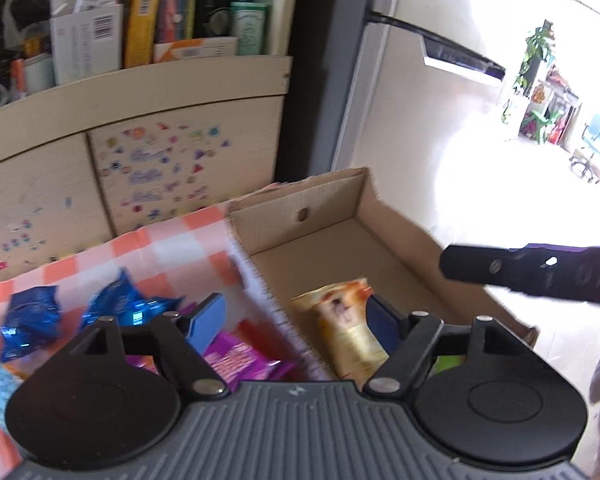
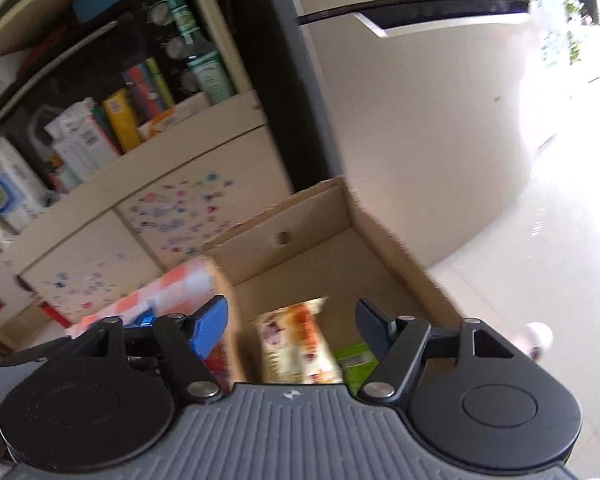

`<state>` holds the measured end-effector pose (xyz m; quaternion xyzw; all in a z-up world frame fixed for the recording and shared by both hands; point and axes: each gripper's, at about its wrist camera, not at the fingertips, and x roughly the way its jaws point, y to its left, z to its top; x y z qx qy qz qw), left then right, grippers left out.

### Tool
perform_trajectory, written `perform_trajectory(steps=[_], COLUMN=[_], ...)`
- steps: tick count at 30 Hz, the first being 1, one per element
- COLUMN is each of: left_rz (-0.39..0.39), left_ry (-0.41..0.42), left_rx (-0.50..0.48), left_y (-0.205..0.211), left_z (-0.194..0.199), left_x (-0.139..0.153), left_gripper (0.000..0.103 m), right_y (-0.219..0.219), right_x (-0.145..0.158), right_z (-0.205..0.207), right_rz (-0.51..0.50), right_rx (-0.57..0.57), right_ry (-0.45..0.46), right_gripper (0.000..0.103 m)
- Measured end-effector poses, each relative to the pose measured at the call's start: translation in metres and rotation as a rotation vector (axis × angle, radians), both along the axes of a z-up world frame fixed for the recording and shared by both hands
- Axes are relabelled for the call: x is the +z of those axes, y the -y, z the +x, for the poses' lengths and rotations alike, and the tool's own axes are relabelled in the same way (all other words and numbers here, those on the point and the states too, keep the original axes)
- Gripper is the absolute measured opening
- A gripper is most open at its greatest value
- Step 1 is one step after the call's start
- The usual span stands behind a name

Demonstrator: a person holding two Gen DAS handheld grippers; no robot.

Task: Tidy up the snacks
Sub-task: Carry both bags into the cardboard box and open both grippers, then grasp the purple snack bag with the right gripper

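Observation:
A cardboard box [image 1: 364, 236] stands beside a table with an orange-checked cloth [image 1: 172, 248]. A yellow-orange snack packet [image 1: 348, 328] lies in the box, with a green packet [image 1: 448, 362] next to it. Blue wrappers [image 1: 116, 304] and a purple packet [image 1: 240, 356] lie on the cloth. My left gripper [image 1: 296, 320] is open and empty, straddling the box's left wall. My right gripper [image 2: 296, 320] is open and empty above the box [image 2: 340, 256], over the yellow-orange packet [image 2: 296, 344] and the green packet [image 2: 356, 360]. The right gripper's body shows in the left wrist view [image 1: 532, 272].
A beige cabinet [image 1: 140, 132] with stickers stands behind the table, with a shelf of boxes and bottles [image 1: 140, 28] above. A pale fridge [image 1: 412, 120] is to the right. Bright tiled floor [image 2: 540, 264] lies right of the box.

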<state>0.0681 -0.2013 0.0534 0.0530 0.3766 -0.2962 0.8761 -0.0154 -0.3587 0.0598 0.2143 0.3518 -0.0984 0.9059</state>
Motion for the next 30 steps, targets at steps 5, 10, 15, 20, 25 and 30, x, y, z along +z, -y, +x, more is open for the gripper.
perform_trajectory(steps=[5, 10, 15, 20, 25, 30], left_rz=[0.02, 0.023, 0.029, 0.021, 0.043, 0.089], left_ry=[-0.022, -0.049, -0.051, -0.068, -0.125, -0.168], left_rx=[0.027, 0.064, 0.112, 0.154, 0.179, 0.208], left_y=[-0.034, -0.075, -0.113, -0.141, -0.156, -0.16], left_z=[0.002, 0.008, 0.009, 0.007, 0.006, 0.003], left_x=[0.002, 0.004, 0.002, -0.008, -0.027, -0.049], left_gripper=[0.077, 0.077, 0.079, 0.08, 0.08, 0.08], right_y=[-0.012, -0.034, -0.061, -0.085, -0.1, -0.111], right_x=[-0.003, -0.006, -0.013, -0.022, -0.029, -0.04], right_z=[0.006, 0.015, 0.024, 0.032, 0.04, 0.051], right_rz=[0.05, 0.042, 0.021, -0.014, -0.047, -0.086], right_rx=[0.072, 0.162, 0.27, 0.352, 0.404, 0.461], right_ry=[0.012, 0.007, -0.009, -0.04, -0.055, -0.077], right_gripper=[0.082, 0.085, 0.086, 0.086, 0.086, 0.086])
